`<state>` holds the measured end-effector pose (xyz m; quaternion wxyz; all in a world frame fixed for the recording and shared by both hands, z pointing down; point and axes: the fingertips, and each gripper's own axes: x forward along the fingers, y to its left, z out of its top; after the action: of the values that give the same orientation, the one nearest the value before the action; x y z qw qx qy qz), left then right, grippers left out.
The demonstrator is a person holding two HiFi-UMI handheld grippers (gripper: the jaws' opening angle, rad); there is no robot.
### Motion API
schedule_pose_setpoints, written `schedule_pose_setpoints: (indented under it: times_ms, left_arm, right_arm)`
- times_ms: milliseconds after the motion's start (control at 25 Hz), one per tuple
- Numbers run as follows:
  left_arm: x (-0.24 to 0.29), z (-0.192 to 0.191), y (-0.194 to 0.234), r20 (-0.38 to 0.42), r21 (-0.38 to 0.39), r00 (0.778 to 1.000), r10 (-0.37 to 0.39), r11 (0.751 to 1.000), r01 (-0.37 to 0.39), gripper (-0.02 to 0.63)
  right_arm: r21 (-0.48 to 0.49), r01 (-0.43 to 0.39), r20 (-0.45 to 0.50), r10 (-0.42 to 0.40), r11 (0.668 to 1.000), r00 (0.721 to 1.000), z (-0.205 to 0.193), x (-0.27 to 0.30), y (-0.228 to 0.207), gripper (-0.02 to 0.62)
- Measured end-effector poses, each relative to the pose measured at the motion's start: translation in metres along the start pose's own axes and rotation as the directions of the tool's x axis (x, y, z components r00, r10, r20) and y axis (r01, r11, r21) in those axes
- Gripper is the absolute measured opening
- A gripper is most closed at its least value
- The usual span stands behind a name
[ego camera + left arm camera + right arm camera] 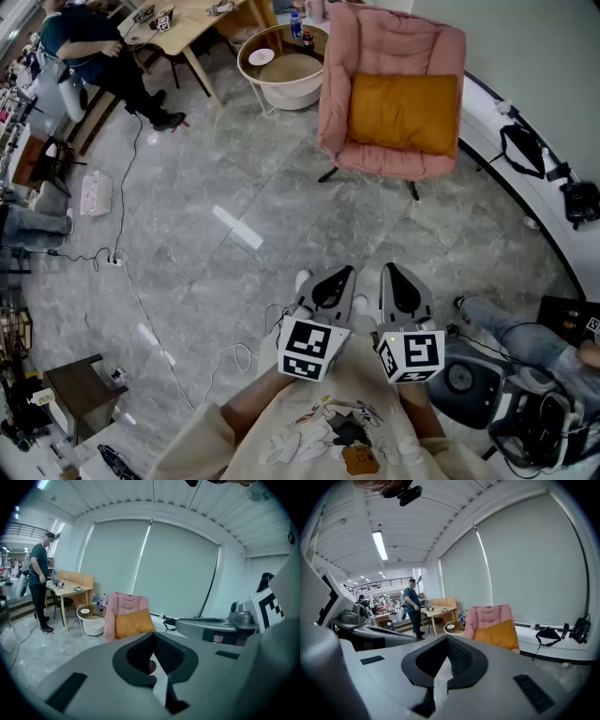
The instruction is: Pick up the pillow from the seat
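An orange pillow [404, 113] leans on the seat of a pink padded chair [389, 58] across the marble floor. The pillow [133, 623] also shows in the left gripper view, and the pillow [498, 634] shows in the right gripper view. My left gripper [330, 282] and right gripper [398, 284] are held side by side close to my body, far short of the chair. Both are shut with nothing between the jaws. The left gripper [153, 654] and right gripper [446, 657] point towards the chair.
A round white side table [284, 64] with bottles stands left of the chair. A wooden table [187, 23] and a person [98, 52] are at the far left. Cables and a power strip [97, 193] lie on the floor. Black bags [527, 148] rest on the white ledge at right.
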<state>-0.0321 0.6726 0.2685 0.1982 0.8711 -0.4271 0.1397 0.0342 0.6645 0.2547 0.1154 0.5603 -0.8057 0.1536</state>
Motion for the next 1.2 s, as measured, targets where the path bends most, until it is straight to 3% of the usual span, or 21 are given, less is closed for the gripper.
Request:
schedule_pose_setpoints:
  times_ms: [240, 440, 640, 880, 1200]
  left_arm:
    - [0.001, 0.021, 0.046, 0.018, 0.003, 1.0, 0.021, 1.0, -0.021, 0.005]
    - [0.009, 0.021, 0.067, -0.009, -0.007, 1.0, 0.009, 1.0, -0.009, 0.005]
    - [0.018, 0.016, 0.092, -0.015, -0.037, 0.999, -0.031, 0.999, 0.03, 0.005]
    - [0.011, 0.034, 0.128, 0.021, -0.04, 0.996, -0.086, 0.995, 0.087, 0.005]
    - [0.007, 0.03, 0.184, 0.017, -0.094, 0.998, -0.054, 0.994, 0.055, 0.005]
  right_arm:
    - [0.009, 0.01, 0.037, -0.01, 1.0, 0.999, 0.018, 0.03, 0.018, 0.02]
    - [0.018, 0.032, 0.004, -0.032, 0.999, 0.999, 0.017, 0.048, 0.02, 0.02]
    - [0.038, 0.033, 0.004, -0.033, 0.999, 0.999, 0.02, 0.072, 0.031, 0.021]
    - [0.038, 0.106, 0.025, -0.107, 0.994, 0.994, 0.035, 0.1, 0.048, 0.021]
    - [0.027, 0.13, 0.001, -0.131, 0.991, 0.991, 0.038, 0.135, 0.061, 0.02]
